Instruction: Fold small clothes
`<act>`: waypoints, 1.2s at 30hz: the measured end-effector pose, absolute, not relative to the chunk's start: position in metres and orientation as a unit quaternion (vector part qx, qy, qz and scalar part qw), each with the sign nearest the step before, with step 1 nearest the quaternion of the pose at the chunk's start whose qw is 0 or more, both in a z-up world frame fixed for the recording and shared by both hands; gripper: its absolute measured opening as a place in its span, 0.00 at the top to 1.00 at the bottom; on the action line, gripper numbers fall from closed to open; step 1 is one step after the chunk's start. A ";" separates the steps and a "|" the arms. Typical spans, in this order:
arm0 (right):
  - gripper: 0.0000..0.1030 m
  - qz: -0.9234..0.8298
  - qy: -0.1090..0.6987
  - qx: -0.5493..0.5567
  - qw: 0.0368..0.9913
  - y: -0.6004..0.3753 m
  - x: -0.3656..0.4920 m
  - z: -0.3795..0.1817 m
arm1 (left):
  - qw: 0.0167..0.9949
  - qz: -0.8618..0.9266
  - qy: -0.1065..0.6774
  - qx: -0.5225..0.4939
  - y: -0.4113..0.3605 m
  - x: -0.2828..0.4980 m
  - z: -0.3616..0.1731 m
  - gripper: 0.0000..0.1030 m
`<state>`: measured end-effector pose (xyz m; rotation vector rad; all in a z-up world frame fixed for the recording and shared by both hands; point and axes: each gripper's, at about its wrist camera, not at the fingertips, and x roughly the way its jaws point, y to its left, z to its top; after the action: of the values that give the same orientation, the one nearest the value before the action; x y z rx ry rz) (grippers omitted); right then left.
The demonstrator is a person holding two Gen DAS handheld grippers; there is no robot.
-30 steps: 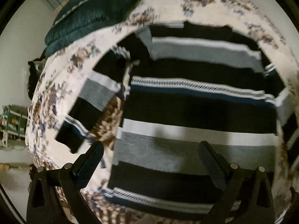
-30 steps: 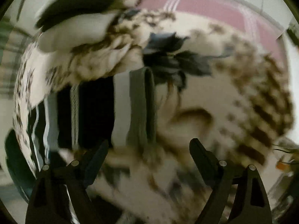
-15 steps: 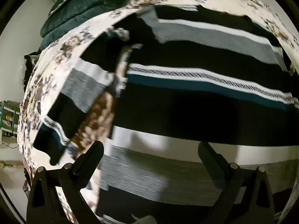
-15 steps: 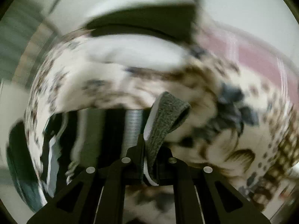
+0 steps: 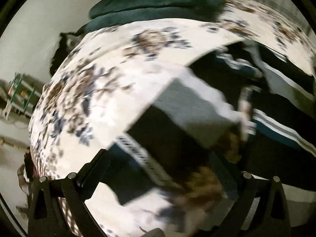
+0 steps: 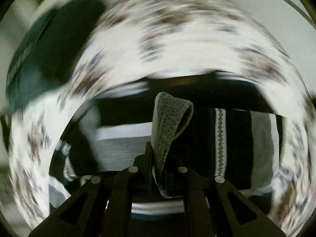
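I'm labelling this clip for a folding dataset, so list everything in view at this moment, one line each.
striped sweater: one, black with grey, white and teal bands, spread on the bedspread; a grey fold of it is pinched in the right gripper.
floral bedspread: one, white with brown and blue flowers, under the sweater.
dark green bedding: one bundle, at the far end of the bed.
dark item: one, black, at the bed's far left edge; too blurred to identify.
green-framed object: one, on the floor left of the bed; too small to identify.
left gripper: one, black, jaws wide apart over the sweater's sleeve, holding nothing.
right gripper: one, black, jaws closed on the sweater's grey fold.
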<state>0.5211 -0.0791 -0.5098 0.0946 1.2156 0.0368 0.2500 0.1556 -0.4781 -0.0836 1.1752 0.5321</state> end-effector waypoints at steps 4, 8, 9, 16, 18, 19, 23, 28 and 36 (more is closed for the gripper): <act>0.91 0.049 0.596 -0.049 0.800 0.044 0.538 -0.554 | 0.786 0.271 0.552 -0.065 0.200 0.236 -0.487 0.00; 0.88 0.054 0.621 -0.048 0.780 0.072 0.535 -0.580 | 0.777 0.278 0.558 -0.082 0.232 0.218 -0.495 0.00; 0.85 0.067 0.631 -0.032 0.772 0.073 0.534 -0.584 | 0.775 0.276 0.561 -0.089 0.240 0.213 -0.497 0.00; 0.36 0.094 0.641 0.159 0.745 -0.026 0.464 -0.563 | 0.749 0.245 0.572 -0.228 0.293 0.151 -0.508 0.00; 0.34 0.076 0.643 0.166 0.744 -0.053 0.437 -0.562 | 0.736 0.225 0.566 -0.296 0.303 0.134 -0.518 0.01; 0.34 0.068 0.645 0.167 0.742 -0.065 0.421 -0.564 | 0.729 0.213 0.562 -0.327 0.306 0.130 -0.524 0.01; 0.34 0.023 0.668 0.169 0.725 -0.111 0.371 -0.582 | 0.720 0.150 0.542 -0.408 0.299 0.141 -0.548 0.09; 0.34 -0.014 0.687 0.175 0.705 -0.143 0.336 -0.616 | 0.730 0.118 0.529 -0.416 0.297 0.187 -0.552 0.95; 0.34 -0.015 0.675 0.153 0.721 -0.144 0.324 -0.613 | 0.779 0.184 0.440 -0.407 0.398 0.217 -0.498 0.95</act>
<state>0.3240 -0.1440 -0.6130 0.3389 1.4917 -0.0341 0.2169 0.3978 -0.4981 -0.8803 0.9518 0.3979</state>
